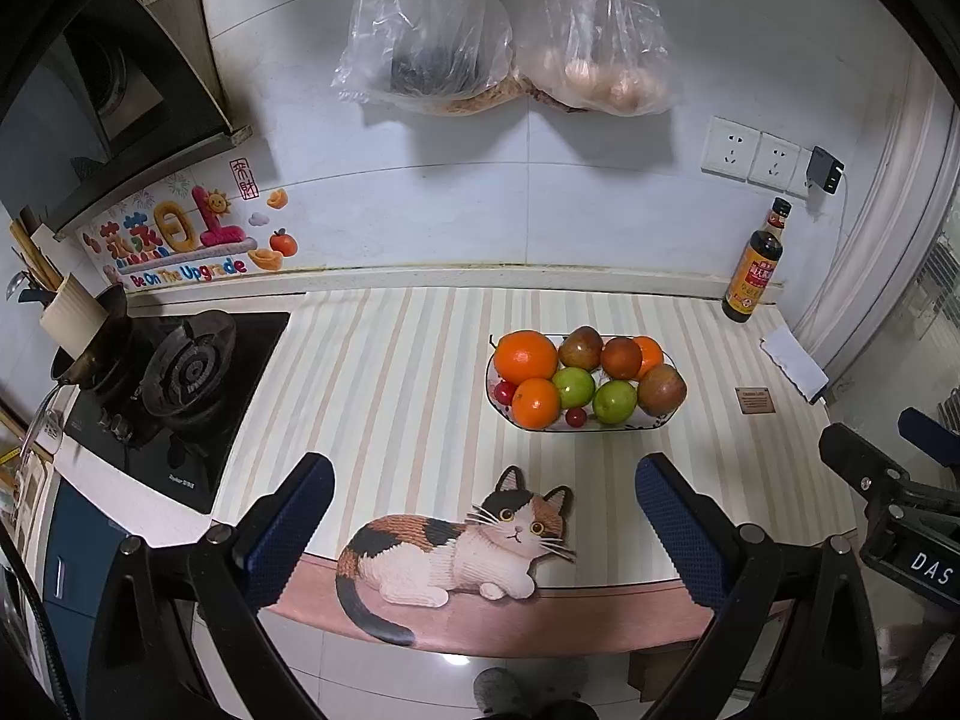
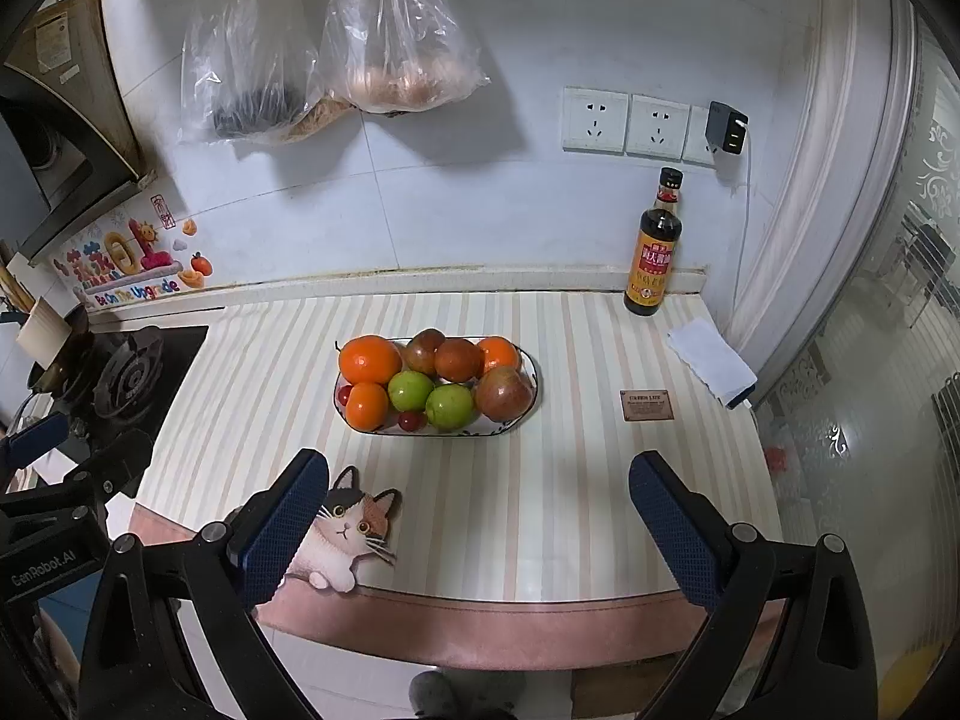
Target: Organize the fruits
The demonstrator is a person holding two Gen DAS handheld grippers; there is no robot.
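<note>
Oval white ceramic fruit dish (image 1: pixel 660 417) mid striped counter, heaped: oranges, green apples, red apples, cherry tomatoes. Left gripper (image 1: pixel 483 516) and right gripper (image 2: pixel 477 516) near dish, fingers apart, empty. Fruit probably firm, smooth, rolls; grasp big orange (image 2: pixel 369 360) across middle.

Dark glass sauce bottle (image 2: pixel 653 243) with yellow-red label far right by the wall, under white wall sockets (image 2: pixel 654 123). Black gas stove (image 1: pixel 180 384) far left. Flat calico cat-shaped mat (image 1: pixel 456 546) at near counter edge; two clear plastic bags (image 2: pixel 336 54) hang above.
</note>
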